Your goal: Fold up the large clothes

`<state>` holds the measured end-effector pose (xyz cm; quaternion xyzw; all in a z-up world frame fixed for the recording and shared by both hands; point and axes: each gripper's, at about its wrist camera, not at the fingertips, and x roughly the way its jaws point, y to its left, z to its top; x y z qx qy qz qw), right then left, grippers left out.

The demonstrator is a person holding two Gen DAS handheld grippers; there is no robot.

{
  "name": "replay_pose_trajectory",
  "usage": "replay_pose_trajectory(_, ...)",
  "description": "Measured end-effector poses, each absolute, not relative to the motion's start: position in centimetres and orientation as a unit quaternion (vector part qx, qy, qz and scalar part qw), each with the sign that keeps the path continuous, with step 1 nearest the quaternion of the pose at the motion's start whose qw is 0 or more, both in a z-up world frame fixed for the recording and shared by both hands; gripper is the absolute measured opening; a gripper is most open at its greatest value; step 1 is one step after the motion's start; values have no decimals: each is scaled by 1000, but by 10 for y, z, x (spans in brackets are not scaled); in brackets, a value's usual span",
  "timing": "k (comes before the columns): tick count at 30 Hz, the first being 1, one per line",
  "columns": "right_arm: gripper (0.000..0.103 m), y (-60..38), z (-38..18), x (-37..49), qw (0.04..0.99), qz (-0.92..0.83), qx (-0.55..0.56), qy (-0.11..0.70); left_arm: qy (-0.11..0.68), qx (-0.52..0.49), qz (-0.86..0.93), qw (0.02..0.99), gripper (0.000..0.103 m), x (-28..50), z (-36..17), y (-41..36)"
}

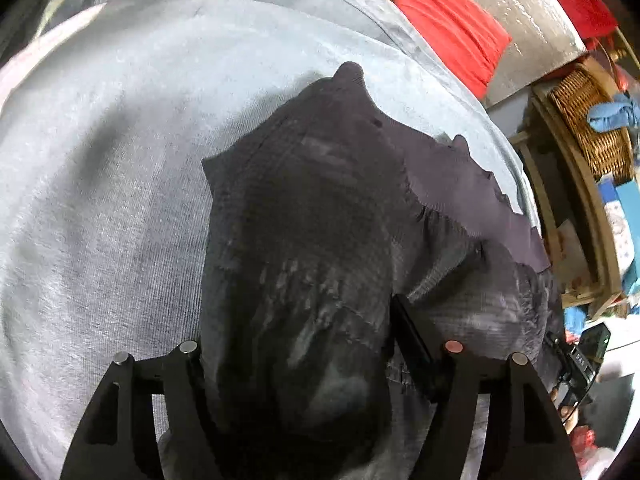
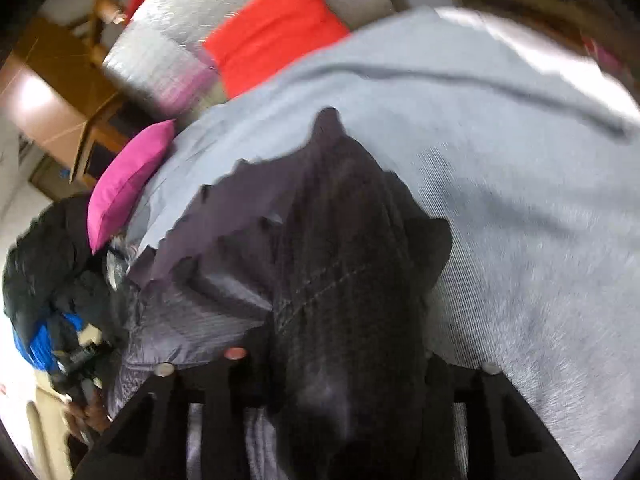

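Note:
A large dark grey garment (image 1: 316, 208) lies partly on a pale grey bedspread (image 1: 100, 160). In the left wrist view my left gripper (image 1: 296, 344) is shut on a thick bunch of the garment, which fills the gap between the fingers and hangs forward. In the right wrist view my right gripper (image 2: 344, 364) is shut on another bunch of the same garment (image 2: 340, 240), lifted above the bedspread (image 2: 520, 200). A lighter, thinner layer of the garment (image 2: 224, 208) spreads to the left. The other gripper (image 2: 80, 364) shows at the lower left.
Red cushions (image 1: 448, 24) and a magenta cushion (image 2: 128, 180) lie at the bed's head by a silver padded wall (image 1: 520, 8). A wicker basket (image 1: 588, 120) on wooden shelves stands to the right. A dark pile of clothes (image 2: 44, 264) sits at the left.

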<state>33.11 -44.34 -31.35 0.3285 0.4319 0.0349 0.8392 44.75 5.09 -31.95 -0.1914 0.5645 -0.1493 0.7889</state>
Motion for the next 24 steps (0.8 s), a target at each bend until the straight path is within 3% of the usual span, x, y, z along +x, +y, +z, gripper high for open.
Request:
replay_pose_trajectory(3,60,-450,-306,323,839,34,338,424,533,-177,-131,817,71,431,-298,57)
replay_pose_trajectory(7,60,-449,-286,303,861,-4,312,402,479,-128,-87,864,71,393,-258,63)
replay_pose_trajectory(10,60,-438,-253,267,906,-62,238,345,427,-82,-61,898,76,357,-233,59)
replay_pose_trajectory(14,60,-408,-226,224,938,-17,205,279,380,-18,-62,923,79,319,-218,30)
replay_pose_trajectory(19,60,-359,-237,212,933,26,177,314,414,18,-77,907,80,300,-249,-7)
replay_pose_trajectory(22,60,-350,-273,222,895,48,206,393,479,33,-70,874,84,312,-283,-10)
replay_pose_trajectory(24,59,-353,-291,225,879,44,222,419,482,14,-73,873,85,313,-281,-3)
